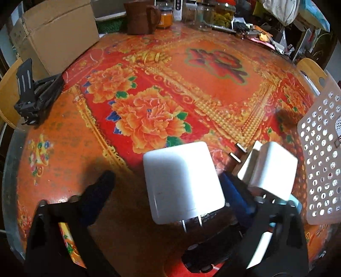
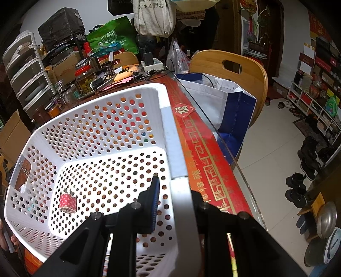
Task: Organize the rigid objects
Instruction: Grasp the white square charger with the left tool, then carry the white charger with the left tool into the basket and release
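While the left gripper (image 1: 168,191) hangs low over the near part of the table (image 1: 191,89), its fingers stand wide apart, and a white charger cube (image 1: 183,183) sits between them, its metal prongs pointing toward the camera; whether either finger touches it cannot be told from the left wrist view. Just to the right of that cube a second white charger (image 1: 270,168) lies behind the blue-padded finger (image 1: 234,191), and a brown plug (image 1: 236,157) with two prongs rests on the cloth beyond them. At the table's right edge stands the white perforated basket (image 1: 319,153). A black stand (image 1: 34,93) lies at the left edge, beside a cardboard box (image 1: 57,32) at the far left corner, with a brown jug (image 1: 140,17) along the far edge.

The right gripper (image 2: 185,191) straddles the basket's (image 2: 177,149) right wall, one finger inside and one outside, clamped on it. On the basket floor, toward its near left corner, lies a red dotted charger (image 2: 67,202). A wooden chair (image 2: 230,68) stands past the table's glass edge.
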The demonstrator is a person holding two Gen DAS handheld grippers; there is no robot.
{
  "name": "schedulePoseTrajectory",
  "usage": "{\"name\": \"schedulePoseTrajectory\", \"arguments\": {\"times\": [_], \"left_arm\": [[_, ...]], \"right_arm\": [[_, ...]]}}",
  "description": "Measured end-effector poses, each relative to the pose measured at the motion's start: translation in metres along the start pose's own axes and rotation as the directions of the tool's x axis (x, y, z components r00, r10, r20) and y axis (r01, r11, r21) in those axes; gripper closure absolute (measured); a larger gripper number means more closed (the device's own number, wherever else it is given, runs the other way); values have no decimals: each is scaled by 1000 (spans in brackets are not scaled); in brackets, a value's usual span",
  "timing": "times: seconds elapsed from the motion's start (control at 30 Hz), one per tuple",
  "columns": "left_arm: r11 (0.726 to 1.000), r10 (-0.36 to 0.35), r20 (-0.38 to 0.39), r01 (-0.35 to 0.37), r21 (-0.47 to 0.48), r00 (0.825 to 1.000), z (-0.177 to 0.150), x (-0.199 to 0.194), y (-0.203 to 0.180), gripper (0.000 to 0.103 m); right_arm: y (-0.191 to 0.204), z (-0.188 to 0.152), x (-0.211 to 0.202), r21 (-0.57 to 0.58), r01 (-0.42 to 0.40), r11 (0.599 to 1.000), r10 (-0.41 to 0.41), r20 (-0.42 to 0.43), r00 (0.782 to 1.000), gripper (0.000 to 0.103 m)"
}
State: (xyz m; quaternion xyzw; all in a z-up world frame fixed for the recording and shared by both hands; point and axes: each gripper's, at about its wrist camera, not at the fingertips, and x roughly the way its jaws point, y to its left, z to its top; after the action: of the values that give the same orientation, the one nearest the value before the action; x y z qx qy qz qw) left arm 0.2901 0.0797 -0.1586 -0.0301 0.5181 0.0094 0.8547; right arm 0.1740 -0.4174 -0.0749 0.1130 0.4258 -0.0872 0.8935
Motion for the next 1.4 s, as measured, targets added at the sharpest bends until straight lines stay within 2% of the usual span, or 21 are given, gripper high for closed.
{"name": "schedulePoseTrajectory", "arguments": {"times": [0.07, 0.13, 0.27, 0.37, 0.53, 0.7, 0.83, 0.97, 1.13, 1.23, 1.4], "left_arm": [[1000, -10, 10, 10, 14, 1000, 0, -4, -3, 36], [1000, -10, 17, 10, 26, 1000, -2, -9, -6, 46], [999, 23, 41, -24, 21, 999, -7, -14, -8, 47], [995, 88, 92, -91, 30, 992, -11, -24, -8, 47], [980, 188, 183, -197, 35, 965, -13, -48, -11, 48], [970, 228, 238, -240, 24, 944, -12, -70, -11, 49], [956, 262, 296, -290, 54, 919, -11, -92, -21, 49], [945, 276, 349, -320, 73, 896, -6, -118, -31, 49], [934, 277, 396, -342, 104, 876, 2, -146, -51, 49], [931, 251, 431, -338, 138, 867, 7, -166, -71, 49], [932, 169, 477, -297, 208, 863, 12, -194, -114, 49]], "right_arm": [[0, 0, 0, 1, 0, 1000, 0, -1, 1000, 85], [0, 0, 0, 0, -1, 1000, 1, -1, 1000, 85], [0, 0, 0, -4, 2, 1000, -2, -4, 1000, 85], [0, 0, 0, -5, 5, 1000, -5, -5, 1000, 85], [0, 0, 0, -5, 1, 1000, -1, -3, 1000, 85], [0, 0, 0, -3, -4, 1000, 4, -1, 1000, 85], [0, 0, -1, -2, -4, 1000, 4, 2, 1000, 85], [0, 0, -1, -2, -2, 1000, 2, 1, 1000, 85], [0, -1, -1, -9, 1, 1000, -1, 1, 1000, 85], [0, 0, -1, -11, 2, 1000, -1, 2, 1000, 85], [1, 0, -1, -10, 0, 1000, 0, 5, 1000, 85]]}}
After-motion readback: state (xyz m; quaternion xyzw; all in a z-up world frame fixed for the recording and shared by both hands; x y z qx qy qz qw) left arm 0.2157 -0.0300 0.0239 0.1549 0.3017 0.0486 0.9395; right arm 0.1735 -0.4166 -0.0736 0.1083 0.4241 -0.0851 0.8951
